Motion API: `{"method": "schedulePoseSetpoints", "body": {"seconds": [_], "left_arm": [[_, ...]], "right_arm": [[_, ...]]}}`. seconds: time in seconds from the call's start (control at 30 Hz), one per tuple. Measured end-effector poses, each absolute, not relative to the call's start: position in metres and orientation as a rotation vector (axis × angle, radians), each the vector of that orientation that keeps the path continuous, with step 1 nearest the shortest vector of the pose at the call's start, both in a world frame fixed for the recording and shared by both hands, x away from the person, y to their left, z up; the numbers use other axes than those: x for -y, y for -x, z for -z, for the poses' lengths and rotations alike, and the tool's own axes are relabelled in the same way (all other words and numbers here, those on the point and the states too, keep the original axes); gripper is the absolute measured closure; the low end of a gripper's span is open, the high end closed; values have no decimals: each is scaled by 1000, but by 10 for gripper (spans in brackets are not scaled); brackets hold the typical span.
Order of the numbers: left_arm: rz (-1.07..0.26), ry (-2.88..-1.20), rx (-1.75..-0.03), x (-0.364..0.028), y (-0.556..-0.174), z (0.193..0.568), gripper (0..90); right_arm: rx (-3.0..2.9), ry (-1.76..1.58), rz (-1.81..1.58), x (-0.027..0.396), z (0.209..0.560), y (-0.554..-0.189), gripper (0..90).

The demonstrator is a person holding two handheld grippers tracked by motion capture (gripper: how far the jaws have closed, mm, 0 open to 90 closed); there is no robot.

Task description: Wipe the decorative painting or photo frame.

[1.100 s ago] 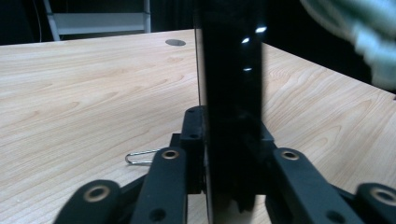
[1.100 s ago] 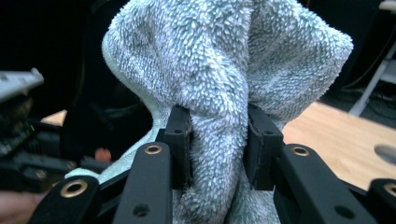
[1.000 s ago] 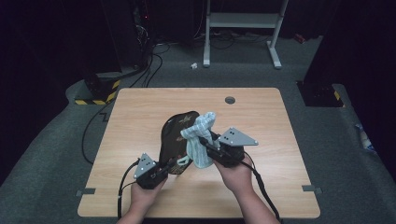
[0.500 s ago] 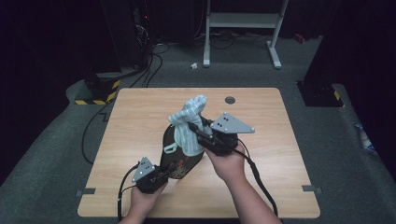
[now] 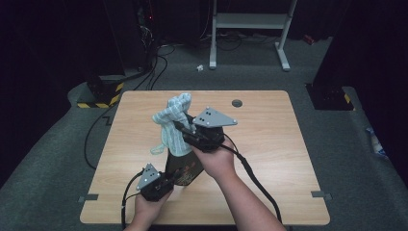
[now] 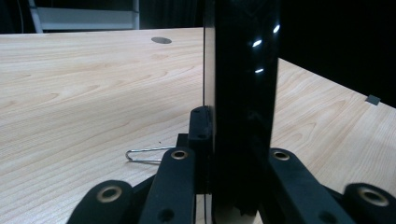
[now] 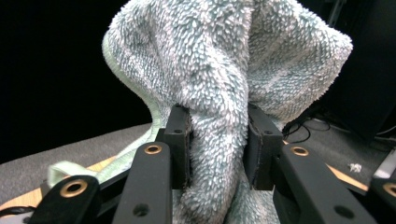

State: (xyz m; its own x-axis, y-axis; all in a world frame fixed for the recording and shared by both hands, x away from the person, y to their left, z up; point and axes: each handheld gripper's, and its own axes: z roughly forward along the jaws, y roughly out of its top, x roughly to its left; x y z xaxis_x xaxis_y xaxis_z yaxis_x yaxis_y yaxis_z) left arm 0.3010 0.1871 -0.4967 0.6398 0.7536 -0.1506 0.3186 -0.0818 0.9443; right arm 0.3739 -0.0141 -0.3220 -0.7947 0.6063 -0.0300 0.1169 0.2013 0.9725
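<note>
Both grippers grip: steady the bottle [image 5: 185,166] with your left gripper [image 5: 161,185] while your right gripper [image 5: 180,129] rubs the towel [image 5: 173,122], probably over its neck.

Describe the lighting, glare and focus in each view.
High view: wooden table evenly lit, surroundings nearly black, everything sharp. Left gripper view: small white glints on the dark bottle, which blurs toward the bottom edge; far tabletop soft. Right gripper view: towel bright and crisp against a dark, blurred background.
</note>
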Motion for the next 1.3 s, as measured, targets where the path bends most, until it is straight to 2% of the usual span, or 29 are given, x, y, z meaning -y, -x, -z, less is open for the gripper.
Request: {"method": "schedulePoseSetpoints", "body": {"seconds": [0.47,1.13,1.3], "left_arm": [[-459,-1665,-887,-188,-301,498,801],[-452,-1665,-887,-187,-301,498,802],[-447,-1669,-885,-189,-301,498,802]], "right_arm": [[-2080,-718,-1609,15,330,-388,675],[-2033,-950,-1489,57,359,-426,681],[-2043,-937,-1477,51,353,-422,683]]}}
